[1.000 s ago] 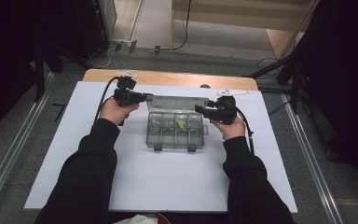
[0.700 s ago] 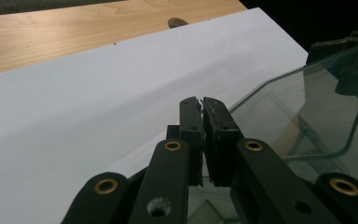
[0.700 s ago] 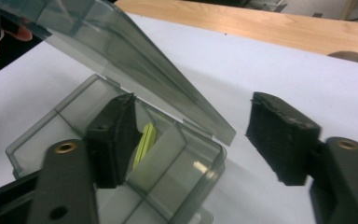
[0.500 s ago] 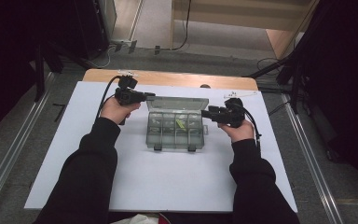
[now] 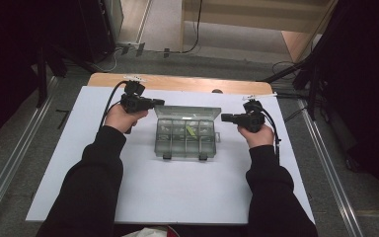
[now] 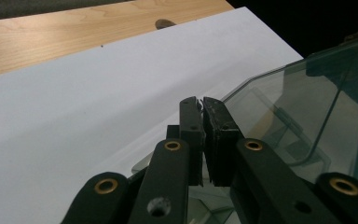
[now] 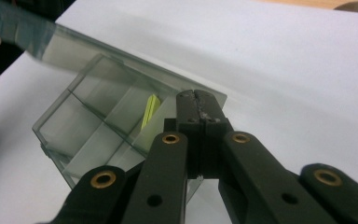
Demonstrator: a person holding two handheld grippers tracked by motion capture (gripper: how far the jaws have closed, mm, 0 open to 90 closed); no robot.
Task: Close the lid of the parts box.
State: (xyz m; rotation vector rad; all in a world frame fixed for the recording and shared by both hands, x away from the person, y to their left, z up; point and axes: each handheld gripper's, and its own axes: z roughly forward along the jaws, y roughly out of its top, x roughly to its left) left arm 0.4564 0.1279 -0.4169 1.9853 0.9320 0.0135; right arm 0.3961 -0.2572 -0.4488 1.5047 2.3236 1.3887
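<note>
Fingers (image 7: 186, 112) of the right gripper (image 5: 223, 117): clenched pad to pad, having just been closing, with nothing caught between. Fingers (image 6: 189, 116) of the left gripper (image 5: 160, 102): likewise pressed together, tips right at the left corner of the lid (image 5: 187, 112); cannot tell whether a sliver of that edge is pinched or merely touched. At the centre of it all, a clear compartment box (image 5: 185, 138), lying flat with its latches toward the person and the lid raised on the far side, probably so the cells can be reached from above. Inside the box, one yellow-green piece (image 5: 191, 131) in a cell right of the middle; other cells too faint to read. Just left of the box, the left gripper level with the lid, likely steadying it or keeping it up. Just right of the box, the right gripper pointing inward but apart from the wall, seemingly free for the next reach. Under the box, a white sheet (image 5: 128, 187), giving a plain background. Beyond the box, a strip of wooden tabletop (image 5: 177, 83).
</note>
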